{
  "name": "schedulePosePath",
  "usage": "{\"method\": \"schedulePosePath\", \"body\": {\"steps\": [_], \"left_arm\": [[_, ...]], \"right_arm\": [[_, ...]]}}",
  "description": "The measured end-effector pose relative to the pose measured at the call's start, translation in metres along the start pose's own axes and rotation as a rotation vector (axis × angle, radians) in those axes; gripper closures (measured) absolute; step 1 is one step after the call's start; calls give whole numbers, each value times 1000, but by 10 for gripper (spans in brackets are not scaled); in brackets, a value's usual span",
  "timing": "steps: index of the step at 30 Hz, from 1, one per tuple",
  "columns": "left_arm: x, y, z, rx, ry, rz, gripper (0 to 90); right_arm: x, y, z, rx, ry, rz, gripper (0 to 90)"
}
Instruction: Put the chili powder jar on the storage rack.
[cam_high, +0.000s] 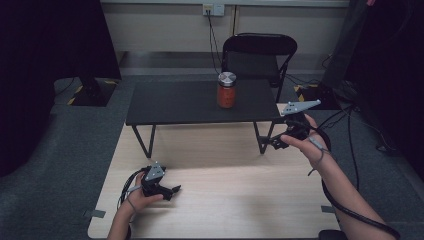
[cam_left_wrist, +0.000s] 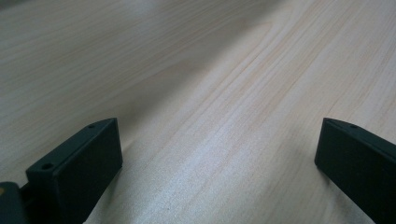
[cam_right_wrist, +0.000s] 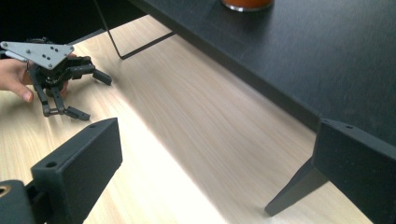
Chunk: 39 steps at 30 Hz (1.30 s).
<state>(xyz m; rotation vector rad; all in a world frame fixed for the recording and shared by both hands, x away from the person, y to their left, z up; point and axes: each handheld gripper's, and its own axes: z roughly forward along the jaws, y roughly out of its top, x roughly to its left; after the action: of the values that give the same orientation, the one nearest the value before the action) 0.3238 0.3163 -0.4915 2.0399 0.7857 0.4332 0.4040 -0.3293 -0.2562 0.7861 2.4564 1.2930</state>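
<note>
My left tool (cam_high: 172, 190) sat low at about seven o'clock on the pale wooden table (cam_high: 225, 200), resting on or just above the boards, its jaws spread wide with nothing between them; in the left gripper view I saw bare wood grain between the two black pads. Moving across, the small black table (cam_high: 190, 102) stood on the far half of the wooden one, toward twelve o'clock, and on it, right of its middle at roughly one o'clock, stood the jar (cam_high: 226, 90), upright, orange-red inside with a silver lid, touching nothing else. My right tool (cam_high: 274, 144) hung in the air at about three o'clock, beside the right front leg of the black table, lower than its top and well apart from the jar; its jaws were also spread wide and empty. In the right gripper view the jar's base (cam_right_wrist: 247, 4) showed at the very top edge, so I was aimed under it. As I judged it, the reach for the jar had barely begun. To do it well I would lift the right tool clear of the black table's edge first, level it, then come at the jar's glass body below the lid with the jaws kept wide, centring before closing, so as not to nudge or tip it.
</note>
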Motion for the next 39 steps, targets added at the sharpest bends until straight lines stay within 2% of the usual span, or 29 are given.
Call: {"method": "schedulePosePath", "body": {"steps": [9, 15, 22, 30, 36, 39], "left_arm": [[0, 0, 0, -2, 0, 1, 0], [0, 0, 0, 1, 0, 3, 0], [0, 0, 0, 0, 0, 3, 0], [-2, 0, 0, -2, 7, -9, 0], [-3, 0, 0, 0, 10, -11, 0], [-3, 0, 0, 0, 10, -11, 0]], "right_arm": [[3, -33, -4, -8, 22, 18, 7], [6, -53, -1, 16, 10, 40, 7], [12, -75, 0, 33, 7, 39, 7], [21, -96, -6, 37, 6, 41, 8], [29, -107, -11, 43, -26, 36, 8], [32, -113, -12, 47, -24, 35, 8]]}}
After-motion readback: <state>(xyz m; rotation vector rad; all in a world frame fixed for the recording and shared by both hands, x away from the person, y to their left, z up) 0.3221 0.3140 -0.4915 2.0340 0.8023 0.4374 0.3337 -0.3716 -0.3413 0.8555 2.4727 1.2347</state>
